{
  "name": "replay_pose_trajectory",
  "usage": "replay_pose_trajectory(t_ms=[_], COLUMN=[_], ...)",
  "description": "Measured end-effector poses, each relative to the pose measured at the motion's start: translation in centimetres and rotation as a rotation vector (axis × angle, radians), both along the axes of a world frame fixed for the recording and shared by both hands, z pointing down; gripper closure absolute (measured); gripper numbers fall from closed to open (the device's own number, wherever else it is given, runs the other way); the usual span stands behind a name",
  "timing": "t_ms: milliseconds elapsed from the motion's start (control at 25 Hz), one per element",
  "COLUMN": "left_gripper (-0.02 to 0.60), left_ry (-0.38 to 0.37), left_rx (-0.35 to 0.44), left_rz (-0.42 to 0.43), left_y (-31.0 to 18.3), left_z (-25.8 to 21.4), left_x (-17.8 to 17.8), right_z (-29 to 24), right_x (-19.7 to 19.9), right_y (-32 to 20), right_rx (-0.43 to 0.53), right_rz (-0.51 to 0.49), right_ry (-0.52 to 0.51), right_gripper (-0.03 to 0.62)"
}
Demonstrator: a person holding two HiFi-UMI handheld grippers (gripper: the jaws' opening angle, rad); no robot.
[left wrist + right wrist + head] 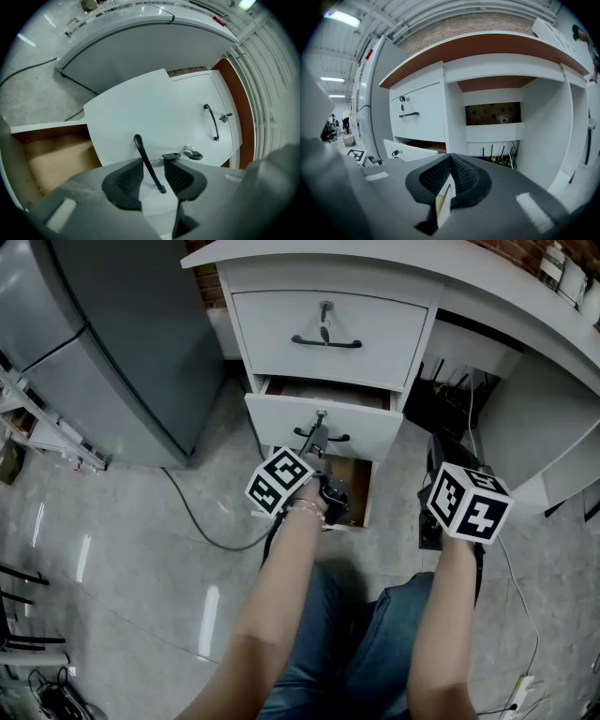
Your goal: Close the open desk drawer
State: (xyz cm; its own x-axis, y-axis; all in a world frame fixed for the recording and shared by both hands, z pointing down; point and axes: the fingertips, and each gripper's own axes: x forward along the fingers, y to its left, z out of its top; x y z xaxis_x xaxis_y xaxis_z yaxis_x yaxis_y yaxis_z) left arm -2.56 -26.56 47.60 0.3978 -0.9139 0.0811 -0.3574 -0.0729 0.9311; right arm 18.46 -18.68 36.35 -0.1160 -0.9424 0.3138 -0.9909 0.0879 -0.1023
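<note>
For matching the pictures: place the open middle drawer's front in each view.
Head view: drawer front, upper centre.
Left gripper view: fills the centre.
Right gripper view: lower left.
Shared landmark: closed top drawer's black handle.

Right gripper (450, 161), jaws pressed together, faced the white desk (497, 63). The upper drawer (423, 123) sat flush, the lower drawer (415, 151) stood pulled out, and cables (502, 158) hung in the kneehole.
</note>
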Motion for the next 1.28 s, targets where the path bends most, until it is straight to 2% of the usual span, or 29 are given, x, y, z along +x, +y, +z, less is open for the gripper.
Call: replay_pose_trajectory(t_ms=[160,280,840,1160,1280], left_gripper=[0.439,0.439,0.439,0.439,0.439], left_ry=[-0.001,-0.005,-0.012,-0.011,-0.014], left_rx=[0.000,-0.003,-0.008,-0.010,-0.011], left_rz=[0.000,-0.001,-0.010,-0.011,-0.013], left_y=[-1.0,-1.7,-4.5,-5.8,-6.2], left_z=[0.0,-0.1,-0.1,-0.1,-0.2], left_x=[0.1,0.2,0.6,0.9,1.0], right_z=[0.6,1.0,1.6,1.7,1.8], right_x=[-0.4,-0.8,0.3,0.0,-0.2], right_y=[-0.5,-0.9,-1.8,-2.3,-2.5], right_rx=[-0.017,-0.021,-0.041,-0.044,-0.041], right_rz=[-0.056,-0.075,-0.064,-0.098,-0.118], right_ry=[0.133,0.193,0.200,0.307,0.316], right_gripper=[0.595,0.595,0.595,0.595,0.595])
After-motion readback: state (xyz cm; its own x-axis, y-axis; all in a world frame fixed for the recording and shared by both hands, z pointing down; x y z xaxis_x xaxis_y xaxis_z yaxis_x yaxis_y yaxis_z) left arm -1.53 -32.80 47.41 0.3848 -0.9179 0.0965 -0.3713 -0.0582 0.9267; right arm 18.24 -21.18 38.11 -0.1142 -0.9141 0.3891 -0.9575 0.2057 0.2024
